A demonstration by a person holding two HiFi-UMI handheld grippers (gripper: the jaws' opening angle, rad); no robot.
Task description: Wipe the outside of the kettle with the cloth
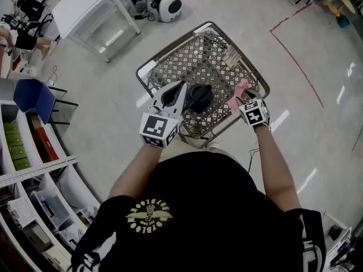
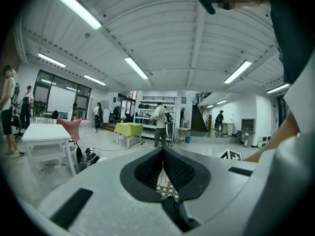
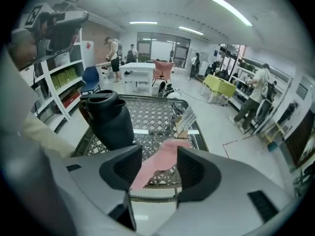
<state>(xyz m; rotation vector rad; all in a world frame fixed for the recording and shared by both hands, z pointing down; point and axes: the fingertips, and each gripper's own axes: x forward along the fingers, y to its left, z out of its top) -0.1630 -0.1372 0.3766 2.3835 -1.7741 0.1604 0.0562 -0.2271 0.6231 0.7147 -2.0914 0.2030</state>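
Note:
A black kettle [image 1: 199, 97] stands upright on a metal lattice table [image 1: 170, 55], near its front edge. My left gripper [image 1: 180, 89] hangs just left of the kettle, raised and pointing out across the room. Its jaws [image 2: 163, 154] are shut with nothing between them, and the kettle does not show in its view. A pink cloth [image 1: 237, 98] lies draped at the table's front right edge. My right gripper [image 1: 244, 97] is over it, tilted down. The right gripper view shows the jaws [image 3: 160, 167] open, the cloth [image 3: 162, 161] lying loose between them and the kettle [image 3: 109, 117] to the left.
A paper tag [image 1: 231, 55] lies on the lattice near the right rim. Around the table are a white table [image 1: 91, 4], a blue chair [image 1: 34, 98], shelving [image 1: 22, 152] at the left and a red floor line [image 1: 295, 55]. Several people stand far off.

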